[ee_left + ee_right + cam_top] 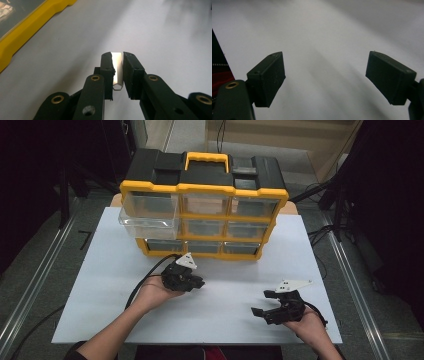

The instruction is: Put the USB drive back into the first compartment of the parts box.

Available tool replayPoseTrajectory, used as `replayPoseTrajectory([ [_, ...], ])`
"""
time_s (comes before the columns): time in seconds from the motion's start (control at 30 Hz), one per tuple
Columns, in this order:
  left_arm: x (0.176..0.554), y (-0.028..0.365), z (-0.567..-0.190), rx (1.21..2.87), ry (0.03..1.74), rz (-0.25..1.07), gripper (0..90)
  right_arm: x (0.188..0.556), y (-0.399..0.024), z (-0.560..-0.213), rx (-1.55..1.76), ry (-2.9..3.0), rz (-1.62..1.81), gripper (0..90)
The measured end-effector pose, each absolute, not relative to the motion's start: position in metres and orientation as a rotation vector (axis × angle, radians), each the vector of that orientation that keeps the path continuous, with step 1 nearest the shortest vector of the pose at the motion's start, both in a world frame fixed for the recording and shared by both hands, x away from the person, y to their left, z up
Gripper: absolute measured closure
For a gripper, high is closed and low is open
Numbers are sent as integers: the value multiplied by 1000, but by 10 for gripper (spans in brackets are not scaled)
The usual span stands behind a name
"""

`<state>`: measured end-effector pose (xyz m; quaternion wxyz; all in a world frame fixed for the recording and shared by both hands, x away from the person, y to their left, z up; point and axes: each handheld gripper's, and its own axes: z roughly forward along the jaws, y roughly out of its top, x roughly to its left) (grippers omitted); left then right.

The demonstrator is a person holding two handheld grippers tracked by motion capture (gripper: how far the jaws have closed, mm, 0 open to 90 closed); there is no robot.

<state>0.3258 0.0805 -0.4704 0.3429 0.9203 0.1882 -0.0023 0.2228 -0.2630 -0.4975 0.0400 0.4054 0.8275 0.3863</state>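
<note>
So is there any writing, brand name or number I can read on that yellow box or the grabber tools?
None can be read.
Organizer box: no legible label or brand on its black top or yellow frame.
Left gripper and right gripper: plain black jaws, no markings.
Floor left of the white table: a dark mark, too blurred to read.

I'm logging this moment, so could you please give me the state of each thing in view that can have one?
Left gripper: shut on a small shiny metal piece.
Right gripper: open, holding nothing.
Organizer: standing upright on the white table.
Top-left drawer: pulled partly out.
Other drawers: pushed in.
</note>
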Motion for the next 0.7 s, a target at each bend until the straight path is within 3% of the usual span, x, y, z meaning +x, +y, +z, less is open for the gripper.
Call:
replayPoseTrajectory([
  [0.7,313,94,-448,2420,367,-80,796,222,-263,-497,1239,2539,1185,139],
])
